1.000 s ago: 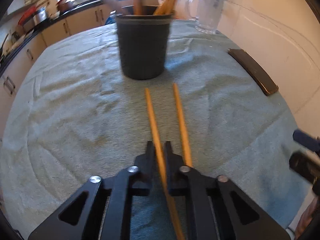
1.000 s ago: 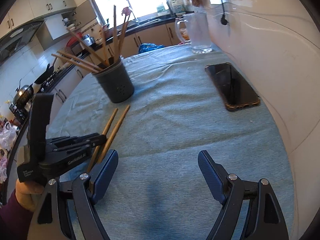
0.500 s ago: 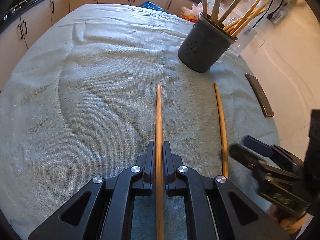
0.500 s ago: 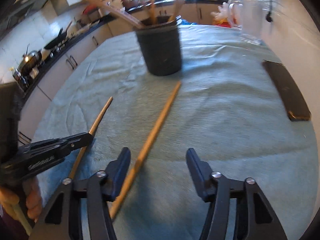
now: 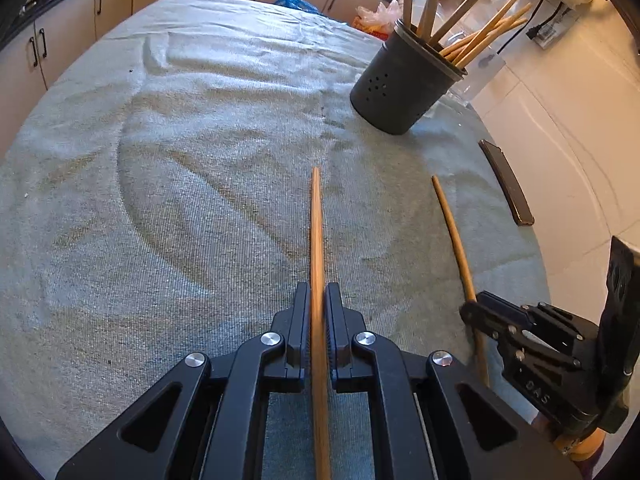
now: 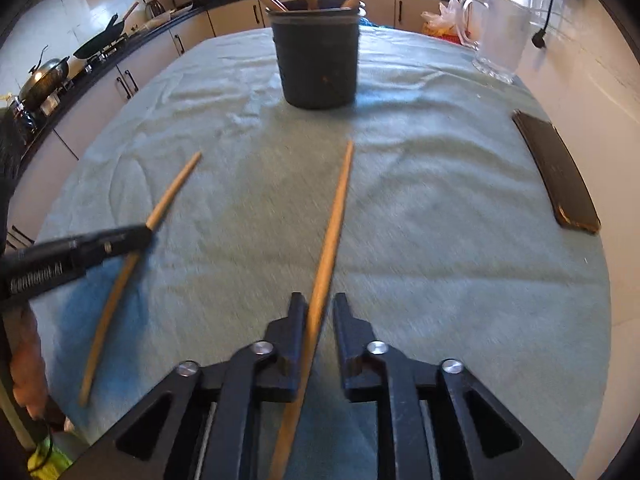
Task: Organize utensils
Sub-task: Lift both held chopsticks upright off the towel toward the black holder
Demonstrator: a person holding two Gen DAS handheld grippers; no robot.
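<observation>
- Wooden chopstick [image 5: 317, 240] sits clamped between the pads of the left gripper [image 5: 318, 300], running straight ahead over the grey-green cloth [image 5: 180, 200].
- Second chopstick [image 6: 332, 232] lies between the fingers of the right gripper [image 6: 318, 312], whose jaws have just been closing around it; it leans against the left finger, a gap shows on the other side, so the pads do not yet pinch it.
- From the left wrist view, the right gripper stands just beside the left one, over the near end of that second chopstick.
- From the right wrist view, the left gripper's chopstick points slantwise away, well apart from the other stick.
- Farther off on the cloth stands the dark holder [image 6: 318, 60], upright, with several chopsticks and wooden utensils leaning in it.
- To the right, near the wall, a dark phone [image 6: 560, 172] lies flat.
- Beyond it, a clear glass jug [image 6: 496, 40] stands at the far edge of the cloth.
</observation>
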